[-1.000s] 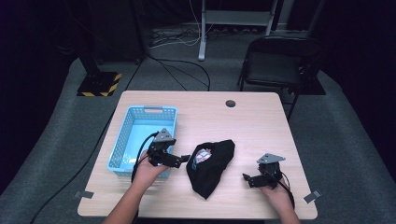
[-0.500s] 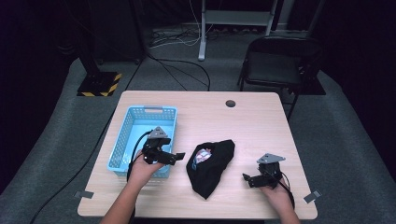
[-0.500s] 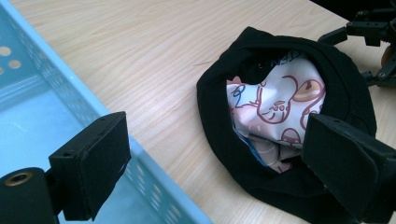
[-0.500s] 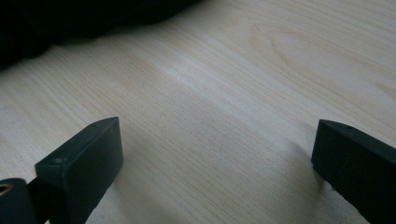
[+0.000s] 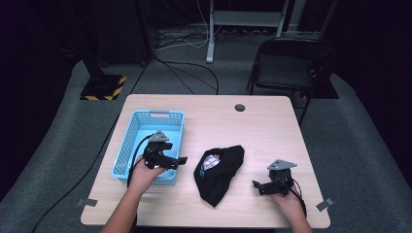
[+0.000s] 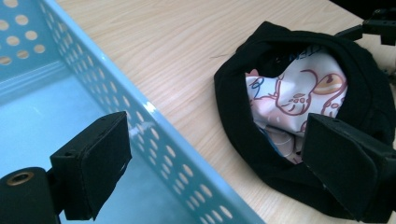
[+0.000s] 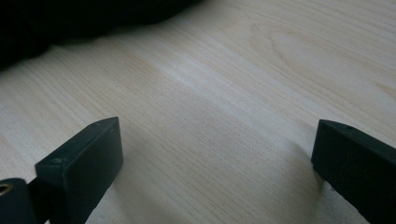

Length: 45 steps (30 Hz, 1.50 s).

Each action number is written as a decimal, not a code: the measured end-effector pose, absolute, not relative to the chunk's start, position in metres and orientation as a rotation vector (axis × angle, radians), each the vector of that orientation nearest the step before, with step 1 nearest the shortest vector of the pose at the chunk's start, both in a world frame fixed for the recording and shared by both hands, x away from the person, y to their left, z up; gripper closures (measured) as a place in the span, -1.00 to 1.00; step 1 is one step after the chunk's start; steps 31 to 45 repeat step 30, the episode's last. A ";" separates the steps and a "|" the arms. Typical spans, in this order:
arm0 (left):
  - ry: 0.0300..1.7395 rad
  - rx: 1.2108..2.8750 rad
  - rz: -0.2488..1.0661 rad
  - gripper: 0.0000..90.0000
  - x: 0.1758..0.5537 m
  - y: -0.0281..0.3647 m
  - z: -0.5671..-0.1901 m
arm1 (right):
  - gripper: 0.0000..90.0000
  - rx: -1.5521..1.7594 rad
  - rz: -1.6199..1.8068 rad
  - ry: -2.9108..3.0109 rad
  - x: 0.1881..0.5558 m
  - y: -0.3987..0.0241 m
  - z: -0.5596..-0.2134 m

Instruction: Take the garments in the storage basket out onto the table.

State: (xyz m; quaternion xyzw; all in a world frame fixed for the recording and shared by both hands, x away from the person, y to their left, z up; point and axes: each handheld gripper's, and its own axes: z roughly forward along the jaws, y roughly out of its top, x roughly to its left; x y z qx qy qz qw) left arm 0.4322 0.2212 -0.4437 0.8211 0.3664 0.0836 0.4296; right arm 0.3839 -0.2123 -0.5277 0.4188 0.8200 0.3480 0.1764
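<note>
Jaws on both grippers stand apart with nothing between them. Left gripper (image 5: 180, 160) sits left of centre in the high view, over the near-right rim of the blue basket (image 5: 127, 148), pointing right toward the black bag (image 5: 221, 177). Right gripper (image 5: 256, 186) is lower right, resting low on the table (image 5: 262, 126), aimed left at the bag, a gap apart from it.

Bag lies crumpled at lower centre of the high view, just right of the basket, not touching it as far as I can tell. In the left gripper view its mouth faces the camera at upper right, with a printed cloth (image 6: 299, 98) bunched inside and partly spilling toward the opening.

Risks, as I judge them:
- Left gripper goes for the cloth but pinches bag fabric with it, since the black rim folds over the cloth edge. Whole bag then drags along.
- Nothing is pinning the bag. Pull with the right gripper off it and the bag slides toward the basket.
- Left jaw straddles the basket wall in its own view. A low sweep right could clip the rim and shove the basket.
- Cloth is limp, so a shallow bite may slip.
</note>
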 end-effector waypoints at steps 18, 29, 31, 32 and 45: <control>0.972 2.052 0.182 -0.81 0.436 0.240 -0.440 | -0.97 1.186 0.985 2.321 0.384 -0.212 -0.528; 1.005 2.040 0.209 -0.81 0.438 0.251 -0.439 | -0.97 1.186 0.985 2.321 0.384 -0.212 -0.528; 1.005 2.041 0.212 -0.81 0.438 0.251 -0.438 | -0.97 1.186 0.985 2.321 0.384 -0.212 -0.528; 1.005 2.041 0.212 -0.81 0.438 0.251 -0.438 | -0.97 1.186 0.985 2.321 0.384 -0.212 -0.528; 1.005 2.041 0.212 -0.81 0.438 0.251 -0.438 | -0.97 1.186 0.985 2.321 0.384 -0.212 -0.528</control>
